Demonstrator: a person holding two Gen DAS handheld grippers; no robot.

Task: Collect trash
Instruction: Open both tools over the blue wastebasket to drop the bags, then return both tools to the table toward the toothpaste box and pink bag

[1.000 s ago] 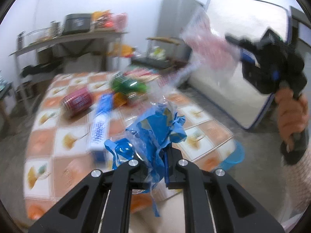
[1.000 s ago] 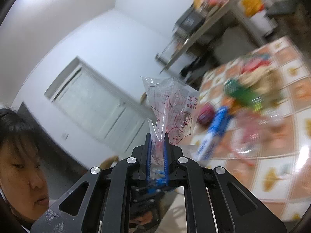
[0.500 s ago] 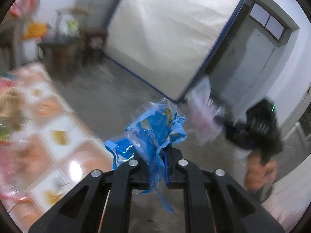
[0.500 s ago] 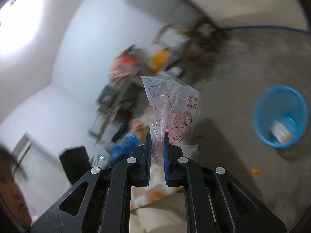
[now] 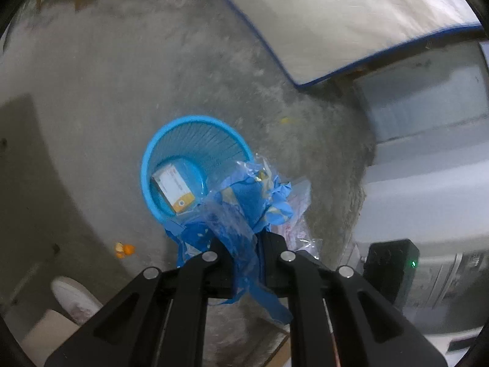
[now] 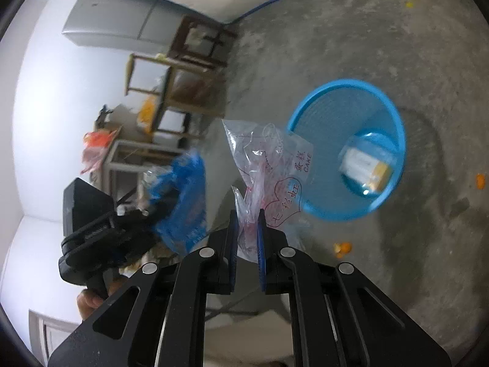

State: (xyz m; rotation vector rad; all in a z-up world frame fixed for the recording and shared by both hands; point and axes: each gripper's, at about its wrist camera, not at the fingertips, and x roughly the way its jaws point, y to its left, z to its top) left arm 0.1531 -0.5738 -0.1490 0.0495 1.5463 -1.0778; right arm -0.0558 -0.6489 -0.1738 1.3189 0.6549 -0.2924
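Observation:
My left gripper (image 5: 244, 241) is shut on a crumpled blue plastic wrapper (image 5: 244, 202), held above the near rim of a blue waste basket (image 5: 195, 140) on the concrete floor. A white and orange box (image 5: 174, 186) lies in the basket's bottom. My right gripper (image 6: 247, 229) is shut on a clear bag with red print (image 6: 269, 165), to the left of the same basket (image 6: 345, 104). In the right wrist view the left gripper with its blue wrapper (image 6: 183, 202) shows at the left. The clear bag (image 5: 298, 211) peeks out behind the blue wrapper in the left wrist view.
Orange scraps (image 5: 124, 249) (image 6: 342, 248) lie on the floor near the basket. A white mattress with blue piping (image 5: 336, 15) leans on the wall. Wooden chairs and shelves (image 6: 183, 70) and a grey fridge (image 6: 122, 21) stand further off. A shoe (image 5: 73, 299) shows at lower left.
Both grippers swung away from the tiled table and tipped down toward the floor. The blue basket has come into view under them; each still holds its wrapper.

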